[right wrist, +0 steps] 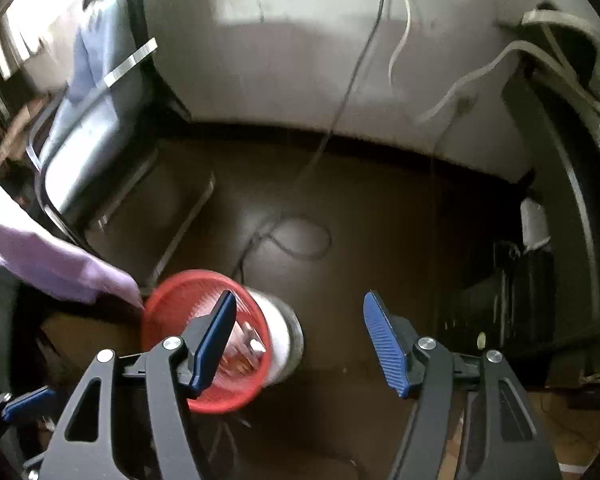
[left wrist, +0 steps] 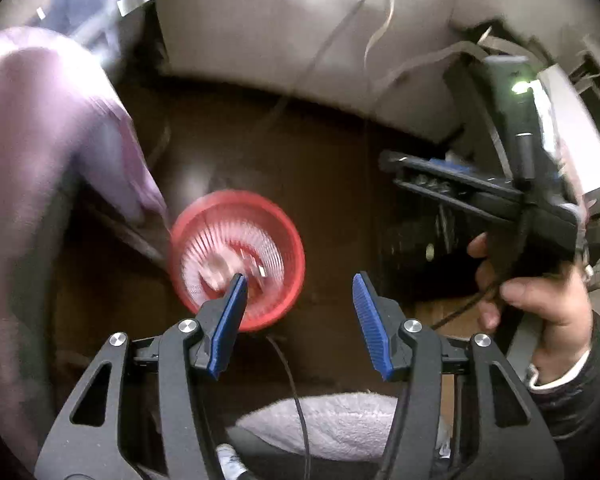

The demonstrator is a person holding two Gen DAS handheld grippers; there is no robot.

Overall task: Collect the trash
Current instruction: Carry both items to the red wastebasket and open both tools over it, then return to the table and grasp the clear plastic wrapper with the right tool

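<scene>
1. Far left, a lilac cloth (left wrist: 52, 128) drapes down, its tip beside the bin.
2. Red bin (left wrist: 238, 258) on the dark floor (left wrist: 320, 168), blurry scraps inside.
3. Left gripper (left wrist: 300, 300) spread wide, empty, above the bin.
4. Right gripper (right wrist: 300, 330) spread too, nothing pinched; the bin (right wrist: 204, 336) is behind its left finger.

Below me the dark brown floor (right wrist: 380, 248) carries a red slatted basket (right wrist: 204, 340) at my seven o'clock, with a looped cable (right wrist: 300, 236) lying at twelve.
</scene>
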